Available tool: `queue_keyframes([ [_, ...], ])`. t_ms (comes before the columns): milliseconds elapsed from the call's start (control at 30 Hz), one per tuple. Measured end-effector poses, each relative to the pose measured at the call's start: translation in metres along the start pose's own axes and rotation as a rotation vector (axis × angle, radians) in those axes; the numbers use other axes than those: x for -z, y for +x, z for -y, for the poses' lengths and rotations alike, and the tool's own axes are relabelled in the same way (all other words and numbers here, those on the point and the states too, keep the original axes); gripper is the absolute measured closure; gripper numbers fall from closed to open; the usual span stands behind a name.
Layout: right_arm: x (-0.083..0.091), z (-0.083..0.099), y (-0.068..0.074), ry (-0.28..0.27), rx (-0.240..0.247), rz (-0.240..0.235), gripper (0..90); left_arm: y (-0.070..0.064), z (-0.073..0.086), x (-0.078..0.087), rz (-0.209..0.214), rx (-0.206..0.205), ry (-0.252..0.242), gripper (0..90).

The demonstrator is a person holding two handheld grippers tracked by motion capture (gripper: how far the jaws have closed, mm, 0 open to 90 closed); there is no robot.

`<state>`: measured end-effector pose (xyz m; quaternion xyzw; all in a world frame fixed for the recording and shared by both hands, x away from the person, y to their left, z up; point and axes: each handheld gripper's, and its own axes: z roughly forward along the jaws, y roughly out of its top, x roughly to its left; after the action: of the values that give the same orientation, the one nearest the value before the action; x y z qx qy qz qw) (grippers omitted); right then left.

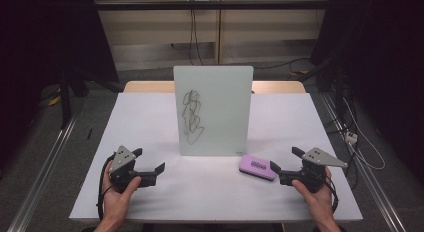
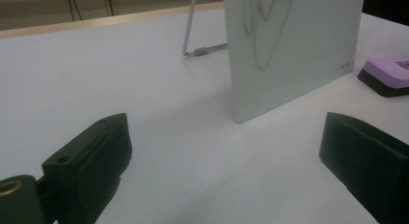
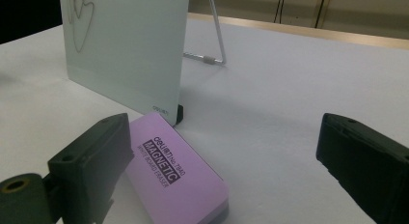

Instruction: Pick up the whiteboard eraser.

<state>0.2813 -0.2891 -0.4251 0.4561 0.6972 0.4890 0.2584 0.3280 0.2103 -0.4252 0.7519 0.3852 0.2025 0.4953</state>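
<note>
Grippers first, from the high view: your left gripper (image 1: 161, 168) rests on the white table (image 1: 150, 117) with its jaws spread wide and nothing between them, well apart from the whiteboard (image 1: 213, 110). Your right gripper (image 1: 275, 166) sits with its jaws wide too, its near jaw just beside the purple eraser (image 1: 258, 167), which lies flat in front of the board's right lower corner.

Left gripper view: the scribble (image 2: 267, 26) shows on the upright board, propped by a wire stand (image 2: 202, 51) behind it.

Right gripper view: the eraser (image 3: 176, 171) lies by your left jaw, not between the two, its far end close to the board's corner foot. It looks light and block-shaped, with a smooth top and a softer pad beneath, so I judge it easy to pinch. Take it across its long sides near the middle, and press gently later, since the propped board may tip.
</note>
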Motion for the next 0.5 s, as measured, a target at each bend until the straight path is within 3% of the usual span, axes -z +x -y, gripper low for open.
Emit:
queue_keyframes([
  [167, -0.0018, -0.0007, 0.0010, 0.012, -0.005, -0.003, 5.1, 0.0027, 0.0016, -0.0009, -0.002, 0.053, 0.008, 4.4],
  [333, -0.0027, -0.0010, 0.0020, 0.025, 0.002, -0.021, 5.0, 0.0018, 0.0017, -0.0017, -0.009, 0.050, 0.015, 4.7],
  [500, -0.0031, -0.0020, 0.0031, 0.039, 0.000, -0.076, 3.7, 0.0005, 0.0024, -0.0014, 0.002, 0.049, 0.024, 4.9],
])
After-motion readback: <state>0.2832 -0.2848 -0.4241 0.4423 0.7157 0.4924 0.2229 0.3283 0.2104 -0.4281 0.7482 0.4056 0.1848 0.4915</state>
